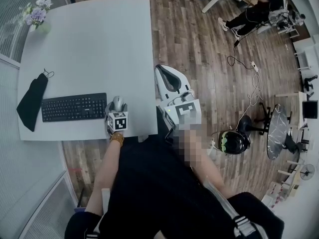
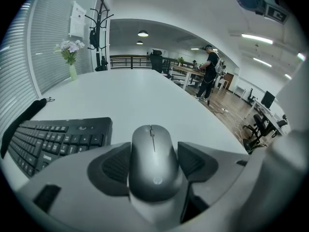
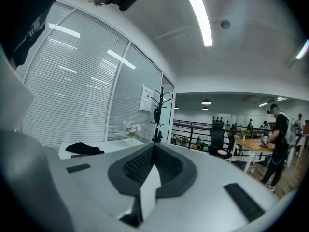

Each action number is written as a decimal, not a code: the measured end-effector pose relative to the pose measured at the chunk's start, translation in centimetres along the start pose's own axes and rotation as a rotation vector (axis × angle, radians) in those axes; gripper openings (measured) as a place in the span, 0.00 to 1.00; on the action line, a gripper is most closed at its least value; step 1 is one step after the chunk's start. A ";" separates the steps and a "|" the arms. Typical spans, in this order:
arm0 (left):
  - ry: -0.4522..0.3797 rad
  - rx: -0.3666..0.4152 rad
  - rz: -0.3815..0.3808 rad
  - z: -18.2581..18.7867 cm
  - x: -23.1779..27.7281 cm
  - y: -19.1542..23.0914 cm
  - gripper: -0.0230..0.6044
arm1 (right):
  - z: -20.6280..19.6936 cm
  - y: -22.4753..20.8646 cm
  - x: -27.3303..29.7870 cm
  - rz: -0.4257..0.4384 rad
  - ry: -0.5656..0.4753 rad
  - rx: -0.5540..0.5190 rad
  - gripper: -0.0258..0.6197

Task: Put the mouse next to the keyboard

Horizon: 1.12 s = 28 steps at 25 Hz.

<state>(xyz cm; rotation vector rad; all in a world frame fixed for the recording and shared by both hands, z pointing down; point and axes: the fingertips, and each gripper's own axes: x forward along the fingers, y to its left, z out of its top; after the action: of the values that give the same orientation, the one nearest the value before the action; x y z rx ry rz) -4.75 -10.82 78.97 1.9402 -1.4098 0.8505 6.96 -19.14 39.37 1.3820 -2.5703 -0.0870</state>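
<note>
Left gripper view: the left gripper has its jaws partly closed on the grey mouse, with a dark pad pressed to each side of it. The black keyboard lies just to the left on the white table. In the head view the mouse sits just off the keyboard's right end, close to the table's near edge. Whether it already rests on the surface I cannot tell. The right gripper is held off the table to the right, its jaws shut together on nothing. The placing looks nearly done. What seems left is to set the mouse down if needed, open the jaws and draw back.
</note>
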 end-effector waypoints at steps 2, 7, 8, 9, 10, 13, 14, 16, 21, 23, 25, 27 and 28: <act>0.000 -0.001 -0.014 0.0 0.1 -0.1 0.51 | 0.0 -0.4 -0.1 -0.007 -0.002 -0.001 0.04; -0.003 0.001 -0.047 -0.3 0.1 -0.6 0.55 | -0.4 -1.2 -0.6 -0.023 -0.003 -0.001 0.04; -0.004 0.000 -0.051 -0.3 0.0 -0.7 0.55 | -0.5 -1.3 -0.7 -0.027 -0.001 0.002 0.04; -0.005 0.000 -0.053 -0.3 0.0 -0.8 0.56 | -0.5 -1.4 -0.8 -0.029 -0.001 0.004 0.04; -0.007 0.001 -0.055 -0.3 -0.1 -0.8 0.57 | -0.5 -1.4 -0.9 -0.030 -0.001 0.005 0.04; -0.015 0.001 -0.060 0.0 -0.4 -0.9 0.57 | -0.5 -1.7 -1.2 -0.030 0.000 0.007 0.04; -0.019 -0.001 -0.060 0.1 -0.6 -0.9 0.58 | -0.5 -1.8 -1.2 -0.031 0.001 0.009 0.04; -0.032 -0.005 -0.058 0.5 -1.0 -0.8 0.58 | -0.5 -2.0 -1.3 -0.032 0.001 0.012 0.04; -0.081 -0.012 -0.056 1.7 -1.9 -0.4 0.58 | -0.5 -1.7 -1.3 -0.025 -0.004 0.014 0.04; -0.099 -0.012 -0.050 2.2 -2.4 -0.3 0.58 | -0.4 -1.6 -1.3 -0.020 -0.007 0.015 0.04; -0.119 -0.008 -0.039 2.8 -3.0 -0.2 0.58 | -0.2 -1.4 -1.3 -0.014 -0.012 0.018 0.04; -0.140 -0.004 -0.031 3.5 -3.4 -0.1 0.58 | -0.2 -1.2 -1.3 -0.009 -0.016 0.021 0.04; -0.152 -0.003 -0.026 3.8 -3.6 0.0 0.58 | -0.2 -1.0 -1.3 -0.007 -0.018 0.023 0.04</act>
<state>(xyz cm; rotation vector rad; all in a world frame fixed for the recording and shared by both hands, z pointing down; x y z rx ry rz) -5.04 -11.66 73.78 2.0535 -1.4673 0.7010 8.53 -18.64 39.16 1.4041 -2.5895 -0.0715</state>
